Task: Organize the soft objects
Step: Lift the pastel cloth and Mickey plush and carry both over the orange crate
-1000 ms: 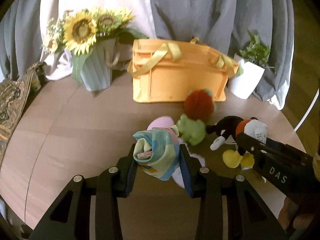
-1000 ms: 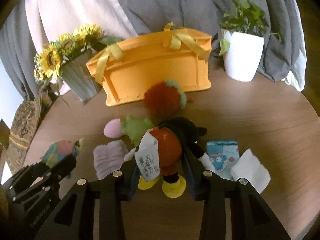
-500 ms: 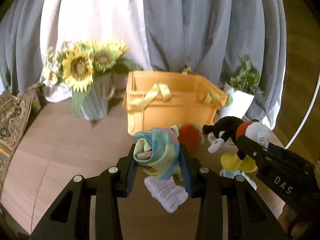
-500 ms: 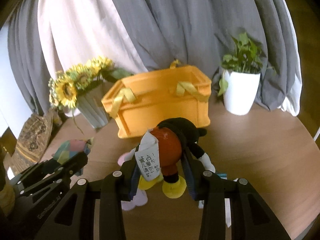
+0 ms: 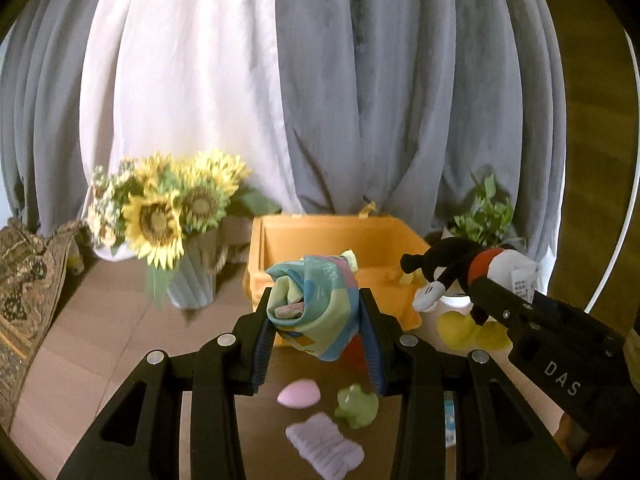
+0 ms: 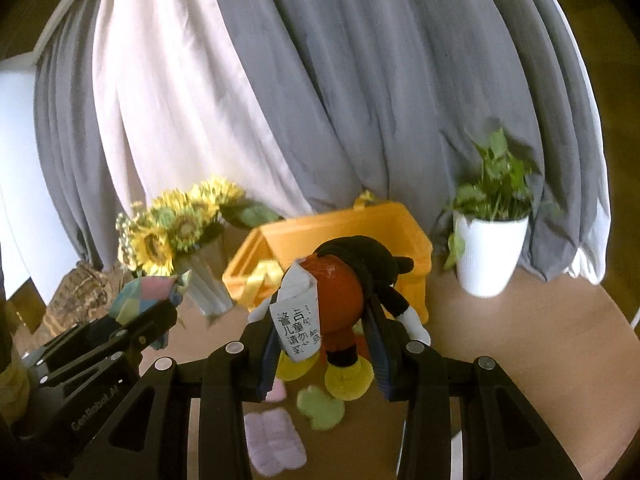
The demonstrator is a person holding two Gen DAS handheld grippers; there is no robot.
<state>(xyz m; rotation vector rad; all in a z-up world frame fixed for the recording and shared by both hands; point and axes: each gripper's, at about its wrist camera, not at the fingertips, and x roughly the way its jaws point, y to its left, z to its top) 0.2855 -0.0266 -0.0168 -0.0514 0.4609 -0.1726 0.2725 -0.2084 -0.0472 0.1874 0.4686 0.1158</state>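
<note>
From the left wrist camera, the left gripper (image 5: 316, 316) was clamped on a rolled pastel patchwork cloth (image 5: 314, 306) in blue, green and pink, its blue-lined pads pressing the bundle from both sides, jaws only partly apart. The bundle hung in the air in front of the open orange plastic storage box (image 5: 340, 240) with yellow ribbon handles. To the right of the box, the right gripper (image 5: 476, 300) held a black, red and white plush mouse doll (image 5: 460, 270) with yellow shoes, also lifted above the round wooden table (image 5: 100, 320). On the table, on the near side of the box, lay a pink oval soft toy (image 5: 299, 393), a small green plush frog (image 5: 357, 404) and a folded lilac ribbed cloth (image 5: 325, 448). Left of the box stood a pale ribbed vase of artificial sunflowers (image 5: 168, 220); behind its right corner was a leafy plant in a white pot (image 5: 490, 216).

From the right wrist camera, the right gripper (image 6: 322, 338) gripped the plush mouse doll (image 6: 344, 292) around its red body, a white printed tag (image 6: 297, 316) hanging on the left side, the doll suspended in front of the orange box (image 6: 404, 224). The left gripper (image 6: 160, 316) was left of the box, carrying the patchwork cloth (image 6: 146, 292). Grey and white curtains (image 6: 320, 80) hung behind the box.
</note>
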